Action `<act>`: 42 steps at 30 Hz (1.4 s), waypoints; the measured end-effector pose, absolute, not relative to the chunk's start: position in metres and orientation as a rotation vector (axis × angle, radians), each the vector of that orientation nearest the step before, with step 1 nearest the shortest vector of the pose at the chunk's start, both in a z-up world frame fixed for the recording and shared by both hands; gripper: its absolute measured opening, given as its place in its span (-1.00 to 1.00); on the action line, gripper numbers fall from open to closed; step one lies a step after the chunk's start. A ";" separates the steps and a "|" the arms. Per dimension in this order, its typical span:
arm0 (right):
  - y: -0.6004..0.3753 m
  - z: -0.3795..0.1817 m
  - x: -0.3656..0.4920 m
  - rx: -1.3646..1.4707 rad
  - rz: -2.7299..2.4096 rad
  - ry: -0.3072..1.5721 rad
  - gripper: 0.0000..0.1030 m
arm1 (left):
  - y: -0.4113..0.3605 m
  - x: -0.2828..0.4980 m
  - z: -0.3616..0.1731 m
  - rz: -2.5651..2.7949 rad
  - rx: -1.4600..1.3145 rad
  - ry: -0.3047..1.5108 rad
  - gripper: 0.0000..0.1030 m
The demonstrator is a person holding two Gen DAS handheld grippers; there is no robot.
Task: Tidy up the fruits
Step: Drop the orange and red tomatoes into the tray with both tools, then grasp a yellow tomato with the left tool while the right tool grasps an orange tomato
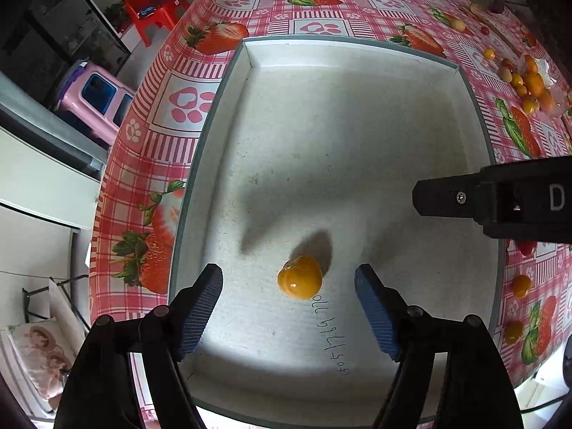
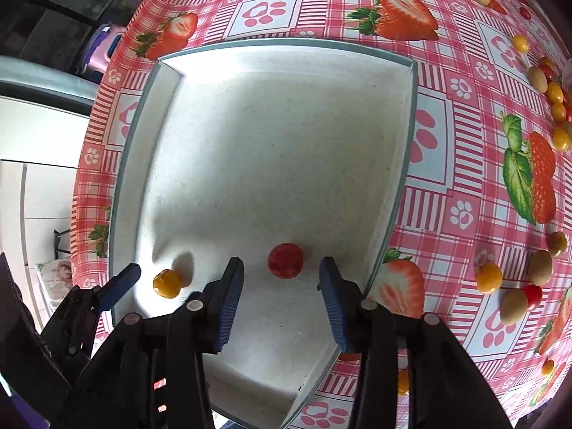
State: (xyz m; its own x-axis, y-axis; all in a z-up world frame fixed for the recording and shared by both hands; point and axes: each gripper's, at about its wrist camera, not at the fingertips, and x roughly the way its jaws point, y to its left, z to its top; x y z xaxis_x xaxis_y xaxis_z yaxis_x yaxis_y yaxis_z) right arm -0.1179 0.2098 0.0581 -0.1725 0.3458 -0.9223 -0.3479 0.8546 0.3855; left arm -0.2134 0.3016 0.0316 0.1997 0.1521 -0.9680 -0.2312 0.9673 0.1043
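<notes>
A shallow white box [image 1: 357,125] lies on the strawberry-print tablecloth. Inside it rests a small orange fruit [image 1: 300,282], between the blue pads of my left gripper [image 1: 287,277], which stands open and pointing down; neither pad touches the fruit. In the right wrist view a small red fruit [image 2: 285,261] lies on the floor of the box [image 2: 271,143], in the gap of my open right gripper [image 2: 281,268], clear of both pads. The orange fruit [image 2: 167,283] shows to its left beside a left-gripper finger [image 2: 123,280]. The right gripper's black body [image 1: 500,196] juts in from the right.
Several loose orange, red and pale green fruits [image 1: 529,85] lie on the cloth to the right of the box, more of them near the front right [image 2: 489,277]. The table edge drops off at the left, with a red stool [image 1: 153,10] and a pink stool [image 1: 96,96] beyond.
</notes>
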 end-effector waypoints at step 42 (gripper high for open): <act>-0.152 0.046 -0.171 0.325 -0.158 1.589 0.41 | 0.128 -0.113 0.027 -0.132 0.205 1.367 0.51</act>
State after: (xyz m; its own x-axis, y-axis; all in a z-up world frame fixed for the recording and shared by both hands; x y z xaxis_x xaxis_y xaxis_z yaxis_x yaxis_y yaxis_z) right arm -0.1708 -0.1518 0.0458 -0.0164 0.1093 -0.9939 0.3029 0.9478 0.0992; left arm -0.1125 0.1279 0.0269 0.1991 0.0259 -0.9796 0.2122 0.9748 0.0689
